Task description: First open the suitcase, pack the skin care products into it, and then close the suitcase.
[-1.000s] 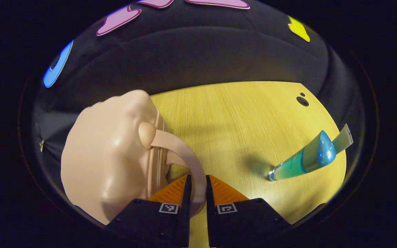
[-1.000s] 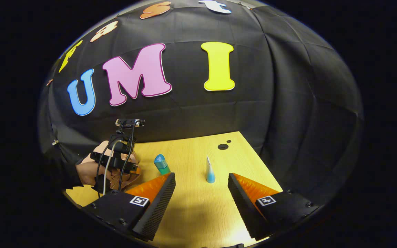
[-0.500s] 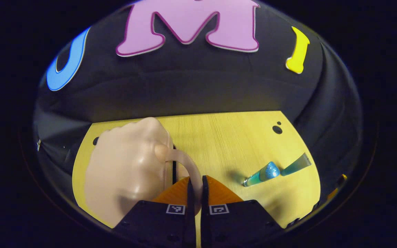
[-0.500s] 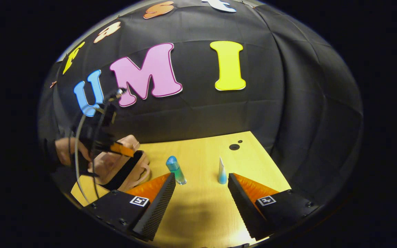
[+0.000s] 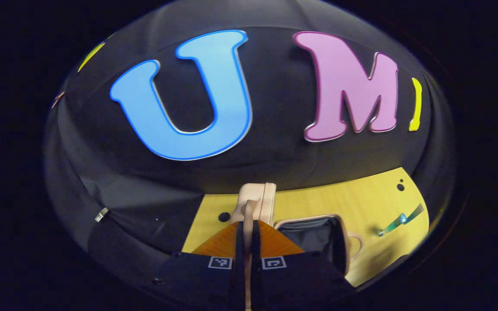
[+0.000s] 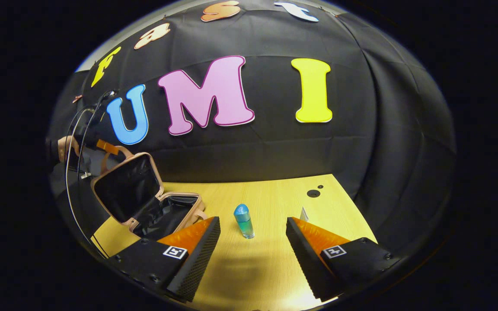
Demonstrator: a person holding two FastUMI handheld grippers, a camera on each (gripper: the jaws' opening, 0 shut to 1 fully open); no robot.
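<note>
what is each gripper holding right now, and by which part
The left gripper is shut on the suitcase lid's handle strap, holding the lid raised. The right gripper is open, holding nothing.

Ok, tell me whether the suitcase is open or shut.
Open. The suitcase lid stands raised, showing the dark lining; the left tongs grip its handle.

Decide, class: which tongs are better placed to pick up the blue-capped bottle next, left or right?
Right. The right tongs stand open, facing the upright blue-capped clear bottle on the wooden table. The left tongs are shut on the handle of the pink suitcase's raised lid.
</note>
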